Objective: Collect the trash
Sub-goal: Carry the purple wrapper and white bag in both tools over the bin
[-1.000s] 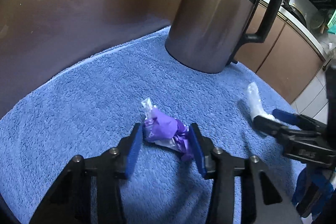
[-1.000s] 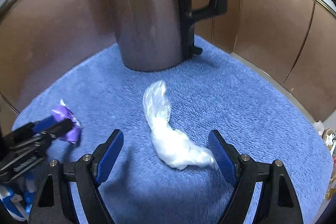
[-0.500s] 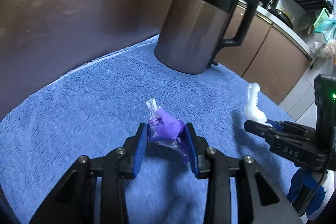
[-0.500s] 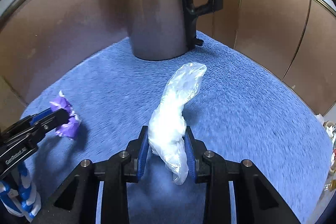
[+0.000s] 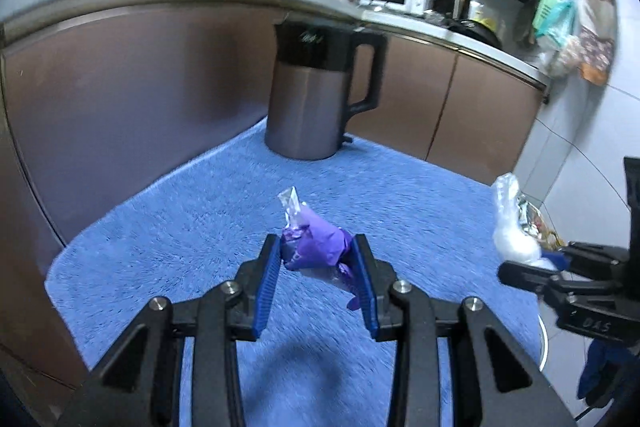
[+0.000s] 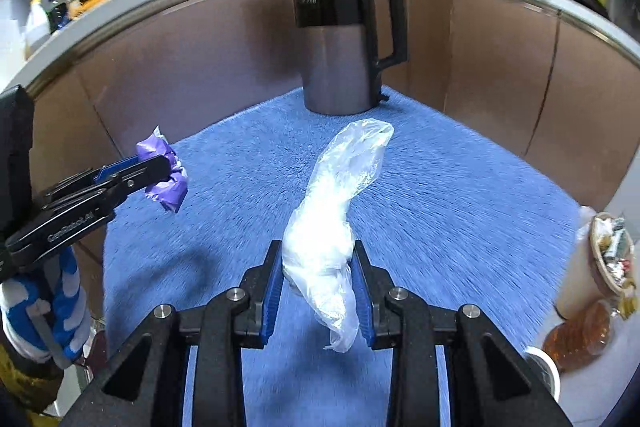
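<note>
Right claw clamped on a clear plastic bag, gripped low on its body; long axis running up and away from the fingers, upper end leaning right toward the kettle, a loose tail dangling below. Bag crumpled, translucent, limp, held above the blue towel. Left claw pinched shut on a purple wrapper, wadded and shiny, with a clear twisted tip poking up, likewise held off the towel. Down at the right edge of the right wrist view, beyond the towel's rim, a round open bin already stuffed with scraps. Seemingly the drop spot: it lay right of and below both claws, the right one nearer, so probably first to swing over and release. Risk judged: the bag's tail catching on the rim.
</note>
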`<action>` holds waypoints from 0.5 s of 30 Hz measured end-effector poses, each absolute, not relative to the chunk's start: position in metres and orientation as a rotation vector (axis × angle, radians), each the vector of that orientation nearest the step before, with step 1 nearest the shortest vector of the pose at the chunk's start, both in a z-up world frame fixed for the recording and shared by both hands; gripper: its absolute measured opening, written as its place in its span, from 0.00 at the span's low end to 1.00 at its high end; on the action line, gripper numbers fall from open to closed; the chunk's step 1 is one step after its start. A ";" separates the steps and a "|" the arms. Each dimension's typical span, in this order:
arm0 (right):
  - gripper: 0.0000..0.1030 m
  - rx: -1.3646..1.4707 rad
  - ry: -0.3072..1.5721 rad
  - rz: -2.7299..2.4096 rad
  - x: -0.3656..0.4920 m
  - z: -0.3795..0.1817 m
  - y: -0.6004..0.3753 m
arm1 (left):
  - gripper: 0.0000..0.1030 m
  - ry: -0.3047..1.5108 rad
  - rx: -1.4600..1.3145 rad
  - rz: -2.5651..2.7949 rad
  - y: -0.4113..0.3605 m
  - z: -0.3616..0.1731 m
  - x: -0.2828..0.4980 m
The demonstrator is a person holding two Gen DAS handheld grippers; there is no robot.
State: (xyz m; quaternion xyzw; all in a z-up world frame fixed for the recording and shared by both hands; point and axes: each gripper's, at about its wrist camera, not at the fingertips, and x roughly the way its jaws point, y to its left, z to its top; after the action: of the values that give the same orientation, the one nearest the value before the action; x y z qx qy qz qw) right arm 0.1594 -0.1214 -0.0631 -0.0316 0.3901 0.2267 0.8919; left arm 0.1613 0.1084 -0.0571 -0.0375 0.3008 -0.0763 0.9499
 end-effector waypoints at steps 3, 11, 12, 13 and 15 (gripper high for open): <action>0.29 -0.045 0.769 0.454 0.129 -0.047 -0.137 | 0.33 0.572 -0.036 -0.175 0.093 -0.045 0.135; 0.29 0.010 0.679 0.386 0.074 -0.022 -0.177 | 0.33 0.496 0.054 -0.225 0.050 -0.019 0.089; 0.29 0.012 0.674 0.379 0.071 -0.020 -0.180 | 0.33 0.492 0.061 -0.229 0.046 -0.018 0.086; 0.29 0.011 0.665 0.365 0.065 -0.019 -0.185 | 0.33 0.487 0.072 -0.236 0.040 -0.015 0.082; 0.29 0.012 0.656 0.350 0.056 -0.016 -0.196 | 0.33 0.482 0.088 -0.246 0.029 -0.012 0.076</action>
State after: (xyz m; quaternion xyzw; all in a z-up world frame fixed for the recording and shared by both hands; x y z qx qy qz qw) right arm 0.0557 -0.1955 -0.0164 0.0059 0.3203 0.1709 0.9318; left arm 0.0757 0.0292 -0.0119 0.0433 0.2382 -0.1216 0.9626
